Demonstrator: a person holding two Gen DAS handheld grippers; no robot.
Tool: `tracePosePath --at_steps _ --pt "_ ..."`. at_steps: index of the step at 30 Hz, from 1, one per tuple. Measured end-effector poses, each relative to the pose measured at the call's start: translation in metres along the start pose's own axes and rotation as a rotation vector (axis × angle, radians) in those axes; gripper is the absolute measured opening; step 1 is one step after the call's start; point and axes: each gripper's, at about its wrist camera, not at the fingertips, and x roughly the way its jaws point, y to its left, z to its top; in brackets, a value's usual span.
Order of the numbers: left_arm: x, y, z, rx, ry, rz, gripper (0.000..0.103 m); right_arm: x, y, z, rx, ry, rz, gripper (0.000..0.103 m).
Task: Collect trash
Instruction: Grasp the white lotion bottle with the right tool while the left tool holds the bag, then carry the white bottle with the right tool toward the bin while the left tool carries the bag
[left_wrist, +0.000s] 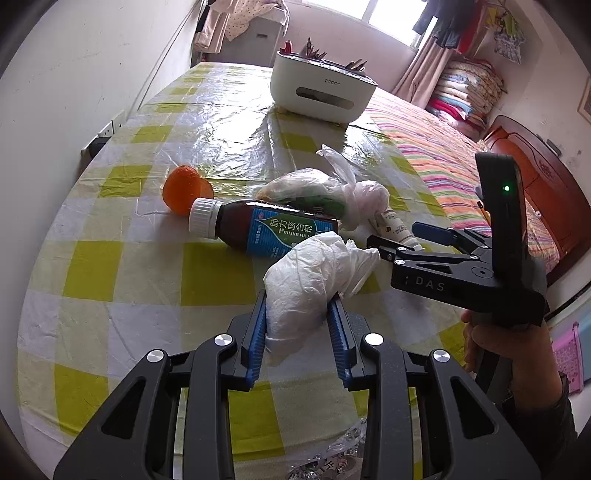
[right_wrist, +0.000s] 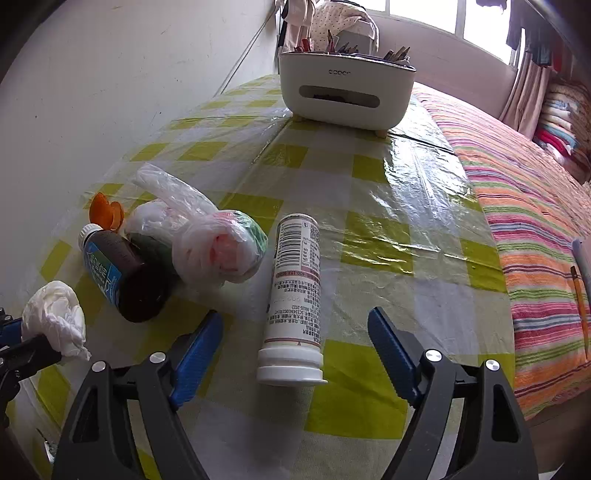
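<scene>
My left gripper (left_wrist: 299, 299) is shut on a crumpled white tissue (left_wrist: 314, 280) and holds it above the checked tablecloth; the tissue also shows in the right wrist view (right_wrist: 55, 317). My right gripper (right_wrist: 295, 317) is open, its blue pads on either side of a white cylindrical bottle (right_wrist: 295, 295) that lies on the table; the gripper also shows in the left wrist view (left_wrist: 399, 240). A dark brown medicine bottle (left_wrist: 258, 229) with a blue label lies beside a knotted plastic bag of rubbish (left_wrist: 321, 192). Orange peel (left_wrist: 184, 188) lies to the left.
A white organiser box (left_wrist: 321, 88) with pencils stands at the table's far end. A white wall runs along the left. A striped bedcover (right_wrist: 535, 229) lies to the right. Foil wrappers (left_wrist: 332, 461) lie at the near edge.
</scene>
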Motion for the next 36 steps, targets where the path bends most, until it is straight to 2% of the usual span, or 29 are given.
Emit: tracePosePath --at_steps 4,6,7,8,13,20,26,36 --pt "-0.005 -0.005 0.001 0.006 -0.011 -0.014 0.031 0.006 -0.002 0.002 -0.004 0.013 0.018 0.058" --pt "-0.005 -0.008 0.001 0.010 -0.010 -0.014 0.031 0.006 -0.003 0.004 -0.002 0.009 0.018 0.045" --pt "-0.004 -0.008 0.001 0.010 -0.008 -0.018 0.031 0.005 -0.003 0.004 -0.003 0.005 0.021 0.030" --pt "-0.004 -0.008 0.001 0.010 -0.005 -0.021 0.031 0.005 -0.004 0.005 -0.001 0.001 0.027 0.028" --pt "-0.003 -0.014 -0.002 0.021 -0.002 -0.029 0.031 0.002 -0.006 0.001 0.008 -0.016 0.048 0.028" --pt "-0.015 -0.026 -0.004 0.021 -0.039 -0.067 0.031 -0.020 -0.014 -0.022 0.058 -0.018 0.076 0.028" --pt "-0.025 -0.039 -0.010 0.014 -0.057 -0.110 0.031 -0.050 -0.023 -0.040 0.116 -0.070 0.111 0.028" --pt "-0.032 -0.063 -0.018 0.034 -0.088 -0.157 0.031 -0.091 -0.037 -0.082 0.179 -0.137 0.097 0.028"
